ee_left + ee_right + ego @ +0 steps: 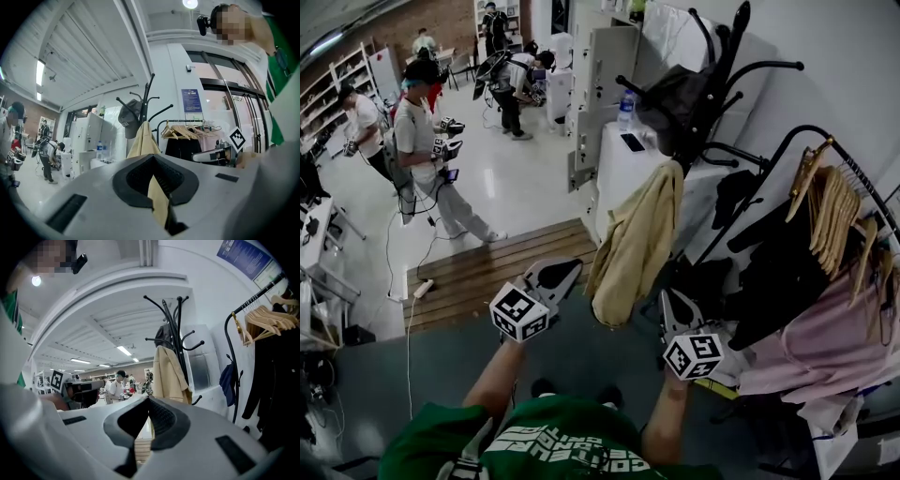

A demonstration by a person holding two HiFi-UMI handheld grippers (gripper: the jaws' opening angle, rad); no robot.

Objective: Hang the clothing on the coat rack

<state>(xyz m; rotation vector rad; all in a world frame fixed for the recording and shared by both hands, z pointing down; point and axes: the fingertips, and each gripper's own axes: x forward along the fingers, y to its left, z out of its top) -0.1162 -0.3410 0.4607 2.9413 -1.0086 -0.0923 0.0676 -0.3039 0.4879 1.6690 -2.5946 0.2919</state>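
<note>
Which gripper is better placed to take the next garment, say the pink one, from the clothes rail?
Right, probably: the right gripper sits beside the pink garment, while the left gripper is beyond the hung jacket. Both look shut.

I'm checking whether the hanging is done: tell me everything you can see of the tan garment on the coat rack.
The tan garment looks like soft, light cloth, perhaps a jacket. It hangs limp from a hook of the black coat rack, bunched at the top, its folds falling straight to an uneven lower edge. Only the rack clearly touches it; the left gripper is near its lower edge, contact uncertain.
</note>
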